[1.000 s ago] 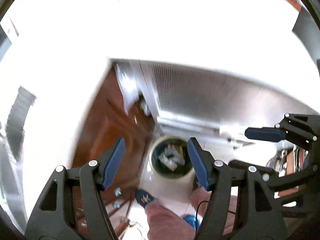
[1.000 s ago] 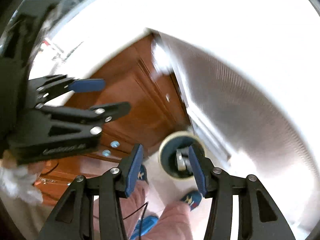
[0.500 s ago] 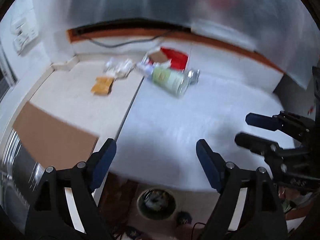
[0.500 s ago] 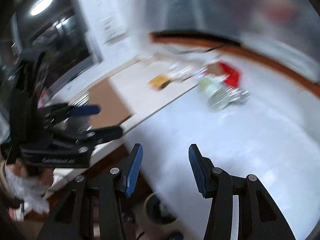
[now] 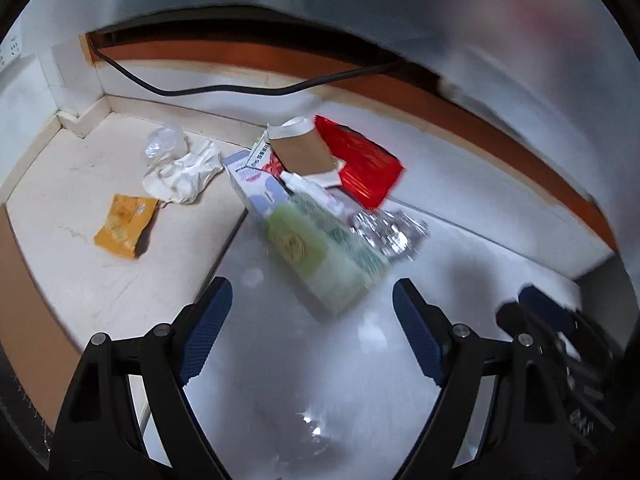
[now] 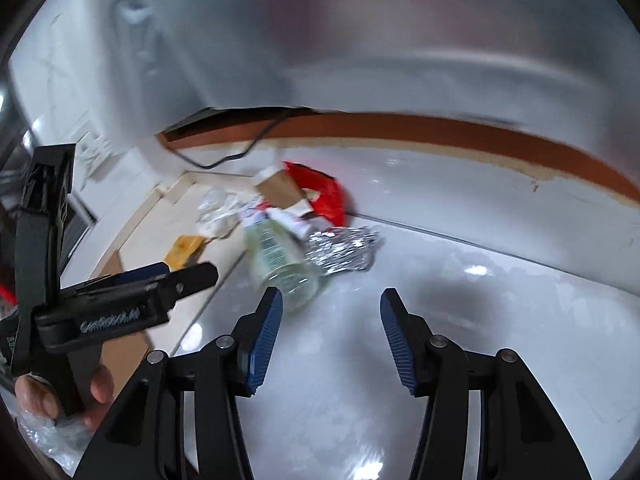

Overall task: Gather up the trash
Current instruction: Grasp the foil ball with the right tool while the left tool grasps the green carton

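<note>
Now both grippers tilt down over the surface [image 5: 300, 360]: left gripper [image 5: 312, 320] and right gripper [image 6: 331, 322], jaws just widening, grasp nothing; trash pile [image 5: 304, 216] at 12 o'clock.

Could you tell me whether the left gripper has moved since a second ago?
Yes. The left gripper, its empty jaws just opened wider, has swung up from over the floor bin, now out of view, to the white counter facing the green bottle.

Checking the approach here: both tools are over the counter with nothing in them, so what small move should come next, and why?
Probably ease the left tool forward and down onto the green bottle: it is open, empty, and the bottle lies nearest, just ahead.
</note>
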Demonstrator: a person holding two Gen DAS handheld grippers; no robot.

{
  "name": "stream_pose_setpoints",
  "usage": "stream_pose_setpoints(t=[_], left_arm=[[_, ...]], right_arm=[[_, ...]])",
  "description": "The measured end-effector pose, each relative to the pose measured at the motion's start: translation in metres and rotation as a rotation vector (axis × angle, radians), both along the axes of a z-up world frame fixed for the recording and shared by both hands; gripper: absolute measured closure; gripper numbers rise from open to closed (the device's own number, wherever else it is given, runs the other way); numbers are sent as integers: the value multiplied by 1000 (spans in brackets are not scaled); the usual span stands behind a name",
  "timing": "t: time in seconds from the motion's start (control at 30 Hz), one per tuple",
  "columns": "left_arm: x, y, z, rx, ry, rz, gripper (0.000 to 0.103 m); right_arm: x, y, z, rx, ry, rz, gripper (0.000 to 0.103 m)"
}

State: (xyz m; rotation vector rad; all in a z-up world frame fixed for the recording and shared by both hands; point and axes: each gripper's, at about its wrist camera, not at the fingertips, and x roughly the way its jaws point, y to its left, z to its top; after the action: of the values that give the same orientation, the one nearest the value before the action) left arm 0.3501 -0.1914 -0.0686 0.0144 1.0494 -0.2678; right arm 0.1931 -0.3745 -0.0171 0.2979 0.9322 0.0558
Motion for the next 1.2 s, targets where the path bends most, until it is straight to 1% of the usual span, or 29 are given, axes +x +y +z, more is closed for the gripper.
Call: stream_pose_setpoints(t=[0.1,0.13,0.2,0.23,0.27,0.33,0.47,0.53,0.57,0.6,0.7,0.8,0.87,0.9,0.93,0.97,1.07,1.1,1.2], left_arm=[[29,-9,-24,6,63,45,22],[39,-11,-34,8,89,64,20],[48,-10,-45,24,104,102,18],[53,-10,-51,30,107,124,16],[57,-11,-55,22,107,139,13],[63,-14,-61,17,109,151,11],[65,-23,-74,61,131,154,11],[63,-20,-81,56,157,161,11],[61,-18,-83,38,161,162,12],[60,-16,-86,15,166,163,12],[55,-5,-87,-58,169,169,19],[50,5,-85,-100,160,163,26],[46,10,-83,-120,152,142,34],[46,12,-82,-128,150,133,37],[44,12,-82,-126,146,123,40],[43,12,-81,-115,142,116,40],[40,17,-82,-134,138,101,40],[39,18,-83,-129,140,103,39],[36,25,-81,-146,142,98,40]], right_arm=[[16,-12,-24,37,27,-39,51],[21,-15,-29,42,33,-51,50],[28,-20,-40,52,41,-73,45],[32,-23,-45,58,43,-79,44],[36,-25,-49,65,44,-86,44],[41,-25,-55,71,45,-84,43],[49,-23,-64,71,57,-80,43],[53,-21,-68,75,63,-78,43],[55,-20,-70,76,65,-76,43],[56,-18,-71,75,66,-73,43],[62,-13,-77,68,76,-66,43],[69,-10,-82,69,83,-66,43],[75,-8,-86,79,84,-77,38],[77,-6,-87,82,83,-87,33],[80,-5,-89,83,81,-97,31],[83,-3,-91,85,78,-107,31],[94,2,-96,89,85,-139,30],[98,3,-99,96,93,-142,30],[107,9,-109,99,123,-156,31]])
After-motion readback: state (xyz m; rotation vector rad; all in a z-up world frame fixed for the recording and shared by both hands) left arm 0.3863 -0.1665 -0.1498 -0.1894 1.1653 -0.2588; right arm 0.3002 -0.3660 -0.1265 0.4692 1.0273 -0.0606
